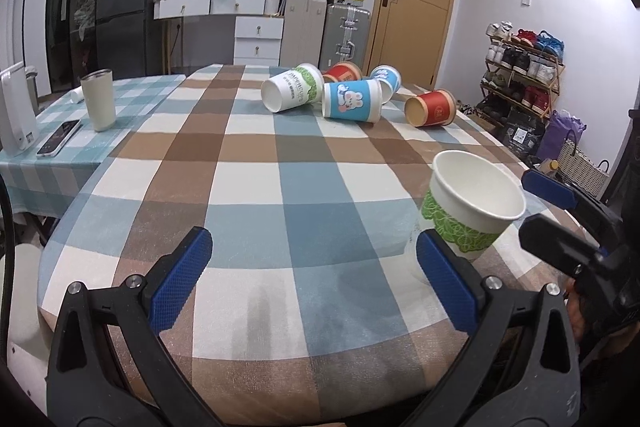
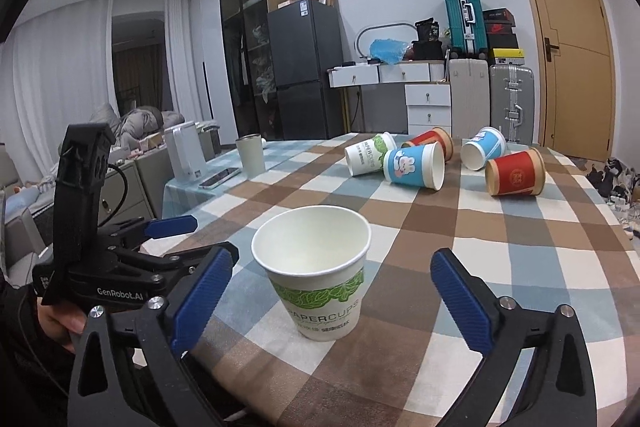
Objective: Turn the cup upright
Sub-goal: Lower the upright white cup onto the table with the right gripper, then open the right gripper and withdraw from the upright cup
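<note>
A green-leaf cup (image 2: 318,277) is seen upright on the checked cloth (image 2: 420,227), at lower centre of the right wrist frame, between the spread fingers of the right gripper (image 2: 332,301) and untouched by them. In the left wrist frame the same cup (image 1: 470,205) is found at right, just beyond the left gripper (image 1: 314,281), whose fingers are also held apart. Five cups (image 2: 432,163) are left on their sides near the frame's upper middle.
</note>
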The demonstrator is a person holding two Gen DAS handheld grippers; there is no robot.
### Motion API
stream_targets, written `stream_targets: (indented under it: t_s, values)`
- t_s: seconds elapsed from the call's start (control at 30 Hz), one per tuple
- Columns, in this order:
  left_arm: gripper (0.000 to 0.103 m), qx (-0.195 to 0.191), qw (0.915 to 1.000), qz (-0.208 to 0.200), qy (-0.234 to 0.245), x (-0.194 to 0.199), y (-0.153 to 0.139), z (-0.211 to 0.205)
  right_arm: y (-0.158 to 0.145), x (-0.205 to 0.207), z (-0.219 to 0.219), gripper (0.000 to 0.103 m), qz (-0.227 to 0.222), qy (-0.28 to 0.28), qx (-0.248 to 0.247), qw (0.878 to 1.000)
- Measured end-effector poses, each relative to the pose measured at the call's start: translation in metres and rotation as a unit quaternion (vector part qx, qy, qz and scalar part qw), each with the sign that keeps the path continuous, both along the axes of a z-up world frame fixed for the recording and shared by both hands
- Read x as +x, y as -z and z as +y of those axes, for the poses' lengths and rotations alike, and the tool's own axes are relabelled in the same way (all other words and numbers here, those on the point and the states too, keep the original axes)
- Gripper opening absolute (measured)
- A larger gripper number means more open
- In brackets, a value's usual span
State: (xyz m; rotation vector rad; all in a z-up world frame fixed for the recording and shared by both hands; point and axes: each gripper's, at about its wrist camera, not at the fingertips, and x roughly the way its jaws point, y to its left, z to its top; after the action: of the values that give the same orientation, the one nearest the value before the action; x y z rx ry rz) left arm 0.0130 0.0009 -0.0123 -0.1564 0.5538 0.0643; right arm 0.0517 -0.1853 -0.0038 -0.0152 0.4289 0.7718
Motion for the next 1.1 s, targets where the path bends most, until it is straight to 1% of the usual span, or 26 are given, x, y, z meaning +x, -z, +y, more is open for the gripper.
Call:
stream_targets:
  t_s: [0.13,0.37,0.57,0.8,1.1]
  values:
    - [0.102,0.005,0.9996,-0.022,0.016,-0.009,-0.008,-0.007,0.000,0.000,-0.011,0.103,0.001,0.009,0.015,1.000]
    - [0.102,0.016,0.9976,-0.051,0.045,-0.020,-0.016,-0.020,0.004,-0.007,-0.019,0.103,-0.009,0.001,0.014,1.000]
    - [0.102,0.018,0.9968,-0.056,0.054,-0.023,-0.014,-0.023,0.004,-0.012,-0.021,0.103,-0.029,0.001,0.018,0.999]
    - [0.102,0.022,0.9955,-0.065,0.066,-0.025,-0.014,-0.025,0.003,-0.014,-0.024,0.103,-0.044,0.014,0.023,0.999]
    - [0.102,0.022,0.9953,-0.065,0.067,-0.025,-0.014,-0.027,0.002,-0.012,-0.025,0.103,-0.047,0.016,0.023,0.999]
